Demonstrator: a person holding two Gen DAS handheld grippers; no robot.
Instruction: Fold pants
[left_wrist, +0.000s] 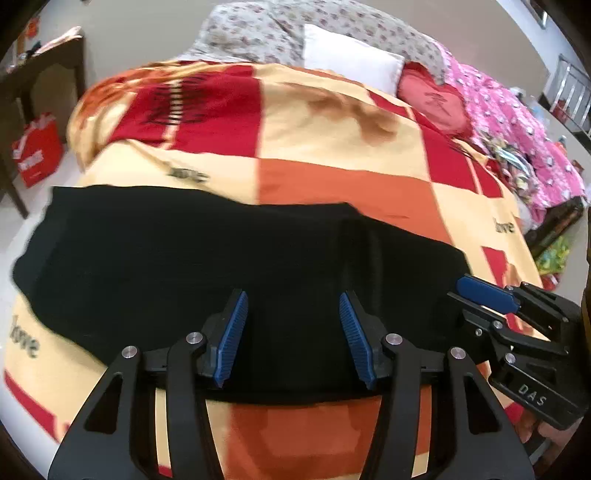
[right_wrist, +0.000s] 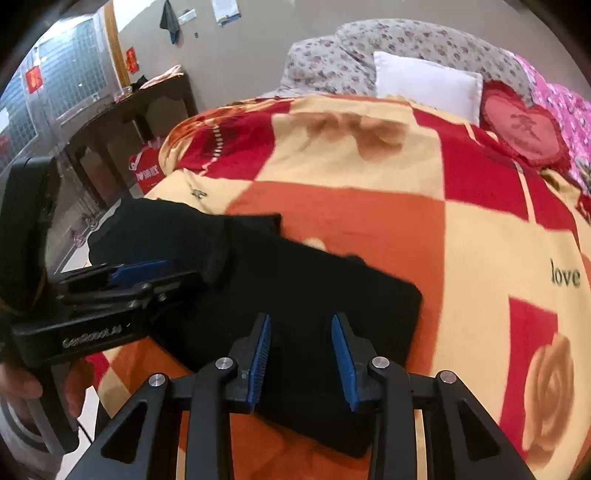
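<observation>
Black pants (left_wrist: 192, 266) lie flat on the bed's checkered blanket (left_wrist: 332, 155), laid lengthwise from left to right. My left gripper (left_wrist: 293, 325) is open and empty, its blue pads over the near edge of the pants. My right gripper (right_wrist: 301, 347) is open and empty over the right end of the pants (right_wrist: 295, 288). The right gripper also shows at the right edge of the left wrist view (left_wrist: 480, 295). The left gripper shows at the left of the right wrist view (right_wrist: 140, 271).
A white pillow (left_wrist: 351, 61), a floral quilt (left_wrist: 258, 33) and a red heart cushion (left_wrist: 436, 99) lie at the head of the bed. A pink quilt (left_wrist: 517, 122) lies along the right. A dark table (left_wrist: 44, 81) and red bag (left_wrist: 37, 151) stand left of the bed.
</observation>
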